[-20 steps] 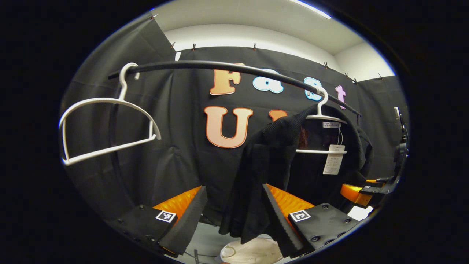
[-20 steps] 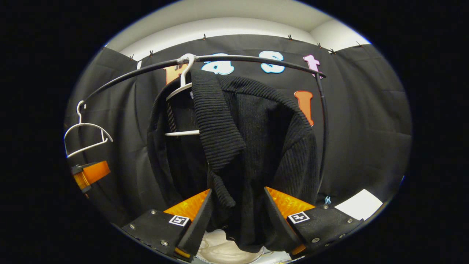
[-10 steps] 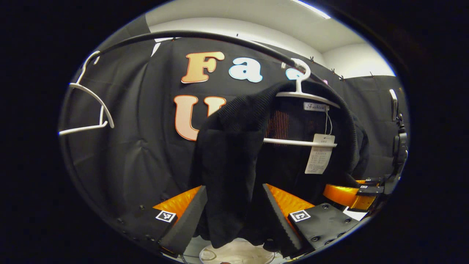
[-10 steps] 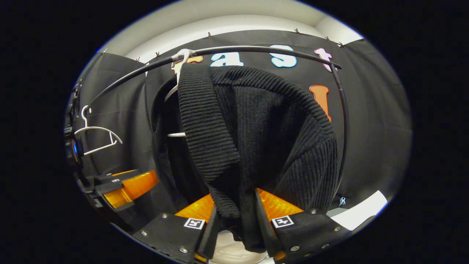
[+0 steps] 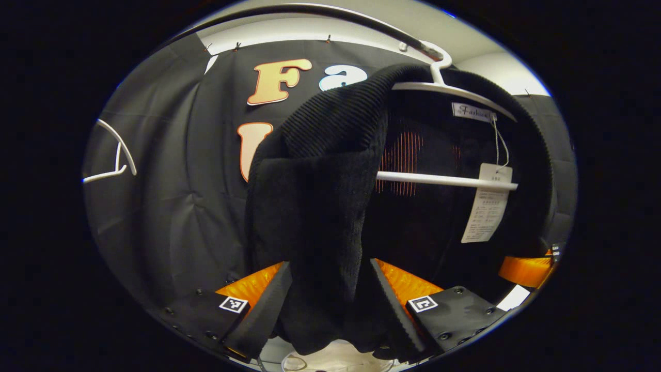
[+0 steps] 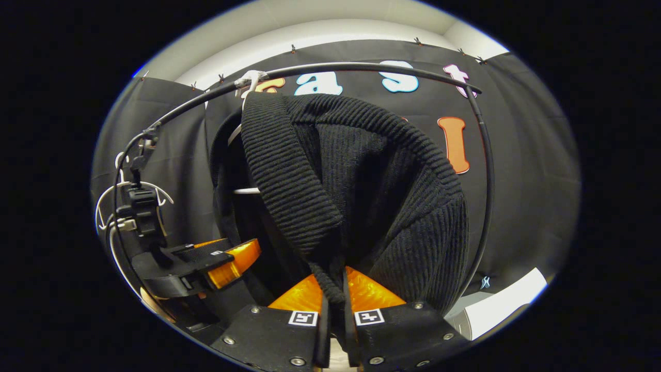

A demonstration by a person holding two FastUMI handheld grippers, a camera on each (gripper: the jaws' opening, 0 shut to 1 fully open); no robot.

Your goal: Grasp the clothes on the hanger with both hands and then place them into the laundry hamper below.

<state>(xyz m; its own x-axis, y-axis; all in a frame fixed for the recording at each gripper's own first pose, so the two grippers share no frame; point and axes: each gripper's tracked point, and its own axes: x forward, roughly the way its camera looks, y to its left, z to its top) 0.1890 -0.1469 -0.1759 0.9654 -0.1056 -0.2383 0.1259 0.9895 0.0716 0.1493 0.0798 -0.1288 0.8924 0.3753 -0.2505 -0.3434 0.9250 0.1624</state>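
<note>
While the black ribbed knit cardigan (image 6: 361, 196) hangs from its white hanger (image 5: 449, 90) on the black rail (image 6: 361, 67), my right gripper (image 6: 334, 315) pinches its front edge at six o'clock. My left gripper (image 5: 330, 305) stands spread around the other front panel. The paper tag (image 5: 488, 204) dangles at three o'clock.

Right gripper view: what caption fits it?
Right gripper shut on the black sweater hanging from the rail.
</note>
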